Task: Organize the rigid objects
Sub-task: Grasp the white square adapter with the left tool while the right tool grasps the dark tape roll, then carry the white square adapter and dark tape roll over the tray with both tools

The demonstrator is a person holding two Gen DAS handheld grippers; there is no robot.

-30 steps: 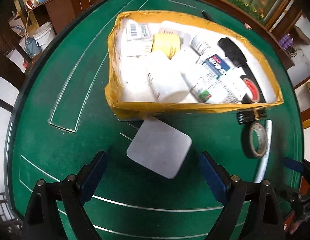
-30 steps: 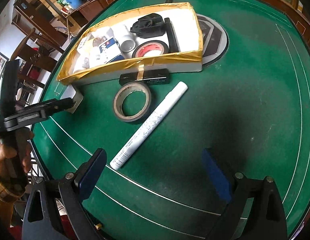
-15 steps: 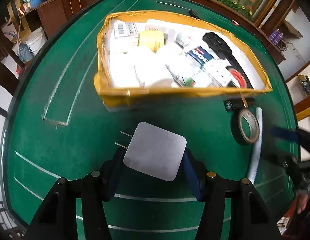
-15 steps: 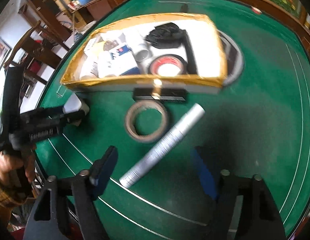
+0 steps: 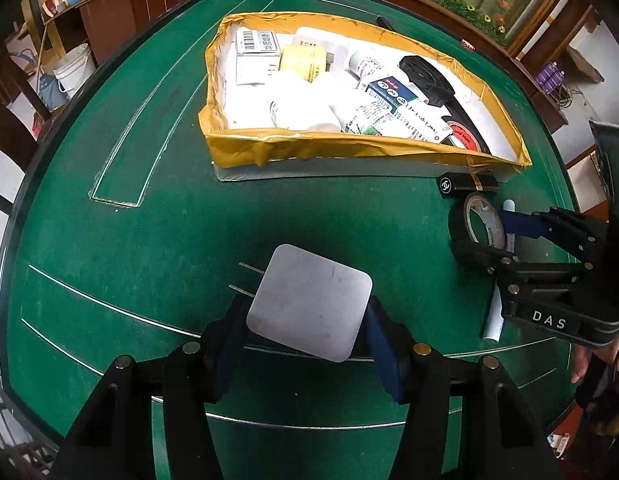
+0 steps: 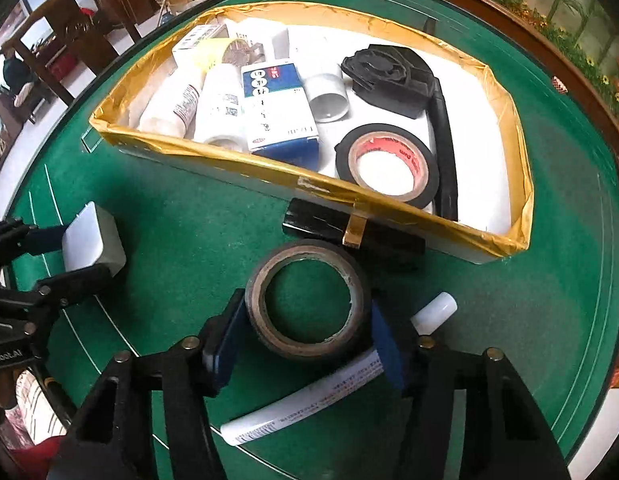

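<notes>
The left tool (image 5: 305, 320) is closed on a flat, white, square plug adapter with rounded corners (image 5: 309, 302), its blue pads pressing the two opposite side walls; the two metal prongs (image 5: 247, 278) point to the far left. The adapter sits over the near part of the green felt counter (image 5: 149, 240), and whether it rests on the felt or is just lifted cannot be told. It looks light, stiff and smooth-sided, so a firm squeeze across the flat sides, away from the prongs, should hold it.

The right tool (image 6: 305, 332) is narrowed around a dark, worn roll of tape (image 6: 307, 300), a pad on each outer side. The roll is rigid and light, though its round wall could slip or roll between the pads. It lies just beside a long white tube with printed text (image 6: 309, 400) and a small black rectangular case (image 6: 349, 232), which touches the near wall of the shallow white tray rimmed with yellow tape (image 6: 213, 160).

The tray is crowded on its left with bottles and boxes; open white floor shows at its right side. Each item must clear the raised rim.
</notes>
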